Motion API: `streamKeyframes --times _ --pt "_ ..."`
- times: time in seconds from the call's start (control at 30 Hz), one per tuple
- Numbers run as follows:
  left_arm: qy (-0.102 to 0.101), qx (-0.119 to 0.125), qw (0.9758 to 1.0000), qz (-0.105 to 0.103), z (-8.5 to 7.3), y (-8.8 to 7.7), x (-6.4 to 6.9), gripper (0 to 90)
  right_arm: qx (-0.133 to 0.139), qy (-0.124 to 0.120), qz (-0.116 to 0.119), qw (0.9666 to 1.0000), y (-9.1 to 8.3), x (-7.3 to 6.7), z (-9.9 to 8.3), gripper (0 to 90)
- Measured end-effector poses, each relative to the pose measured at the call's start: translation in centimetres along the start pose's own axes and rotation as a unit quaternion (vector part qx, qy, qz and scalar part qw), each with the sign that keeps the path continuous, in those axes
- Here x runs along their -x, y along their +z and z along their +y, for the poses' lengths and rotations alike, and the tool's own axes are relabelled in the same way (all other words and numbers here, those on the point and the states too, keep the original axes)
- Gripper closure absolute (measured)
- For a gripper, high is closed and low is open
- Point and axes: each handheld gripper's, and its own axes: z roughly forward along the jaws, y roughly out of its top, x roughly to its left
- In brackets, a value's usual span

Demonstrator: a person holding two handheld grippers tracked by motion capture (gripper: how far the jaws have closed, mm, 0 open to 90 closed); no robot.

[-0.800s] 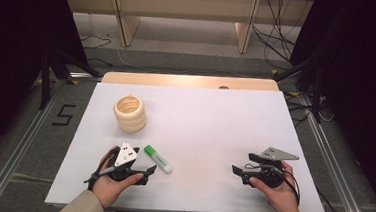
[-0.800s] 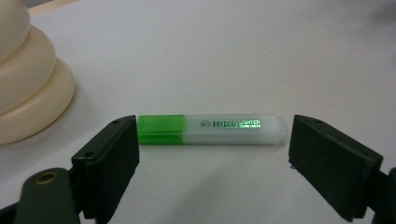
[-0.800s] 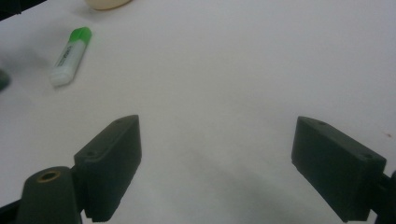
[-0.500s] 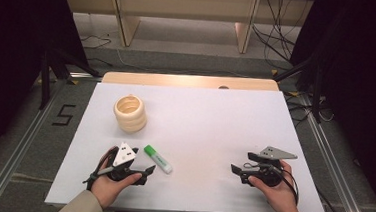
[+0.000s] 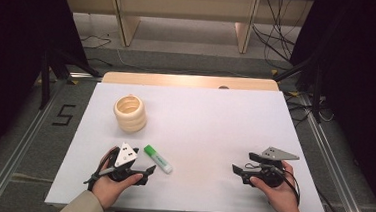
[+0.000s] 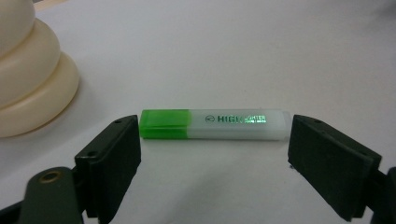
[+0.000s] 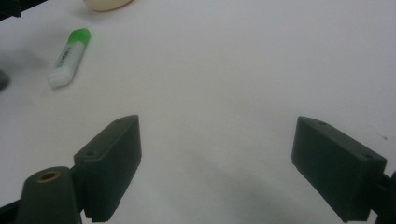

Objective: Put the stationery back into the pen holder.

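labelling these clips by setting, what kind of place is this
Probably a lab or recording rig, not a home: a white-topped table hemmed by dark curtains, loose cables on the floor behind, and a "5" taped on the floor beside it.

The table (image 5: 215, 118) has a plain white top with a pale wood edge at the far side. The highlighter (image 6: 215, 124) has a bright green cap and a frosted white barrel with green lettering. The ringed cup (image 5: 130, 113) is cream. Both grippers' jaws are black.
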Motion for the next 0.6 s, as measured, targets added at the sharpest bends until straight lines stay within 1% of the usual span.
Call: streamKeyframes --times 0.07,0.1,0.17,0.2,0.23,0.27,0.3,0.33,0.4,0.43,0.47,0.5,0.53,0.57,0.6 --pt "0.0 0.001 1.0 0.001 0.1 0.1 0.0 18.6 -0.001 0.0 0.0 1.0 0.1 0.0 0.0 16.7" --pt "-0.007 0.005 1.0 -0.001 0.2 0.2 0.0 23.3 -0.003 0.001 0.0 1.0 0.2 0.0 0.0 16.7" --pt "-0.009 0.008 0.9999 -0.002 0.2 0.2 0.0 31.0 -0.004 0.002 -0.002 1.0 0.1 0.0 0.0 16.7" --pt "-0.01 0.01 0.9999 -0.003 0.3 0.2 0.0 37.6 -0.005 0.001 -0.001 1.0 0.1 0.0 0.0 16.7" --pt "-0.007 0.015 0.9999 -0.005 0.4 0.4 0.1 44.9 -0.003 0.001 -0.001 1.0 0.1 0.0 0.0 16.7" --pt "-0.012 0.014 0.9998 -0.006 0.5 0.5 0.2 51.7 -0.003 0.0 -0.001 1.0 0.1 0.0 0.0 16.7" --pt "-0.012 0.014 0.9998 -0.006 0.5 0.5 0.2 60.1 -0.003 0.0 0.0 1.0 0.1 0.0 0.0 16.7" --pt "-0.028 0.002 0.9995 -0.016 1.0 0.6 0.5 66.9 -0.004 -0.003 0.0 1.0 0.1 0.0 0.0 16.7" --pt "-0.049 -0.008 0.9984 -0.025 1.4 0.9 0.9 77.9 -0.005 -0.004 0.001 1.0 0.1 0.0 -0.1 16.7" --pt "-0.051 -0.015 0.9981 -0.031 1.6 1.1 1.1 82.5 -0.004 -0.005 0.002 1.0 0.1 0.0 0.0 16.7" --pt "-0.049 -0.018 0.9982 -0.029 1.7 1.3 1.3 87.7 -0.003 -0.004 0.002 1.0 0.1 -0.1 0.0 16.7" --pt "-0.043 -0.019 0.9986 -0.025 1.9 1.5 1.6 89.6 -0.003 -0.004 0.002 1.0 0.1 -0.1 -0.1 16.7" --pt "-0.043 -0.019 0.9986 -0.025 1.9 1.5 1.6 89.8 -0.005 -0.005 0.003 1.0 0.1 -0.1 -0.1 16.7" --pt "-0.035 -0.024 0.9988 -0.023 2.3 2.0 1.9 89.8 -0.007 -0.006 0.004 1.0 0.1 -0.2 -0.1 16.7" --pt "-0.035 -0.024 0.9988 -0.023 2.3 2.0 1.9 89.9 -0.007 -0.006 0.004 1.0 0.1 -0.2 -0.1 16.7"
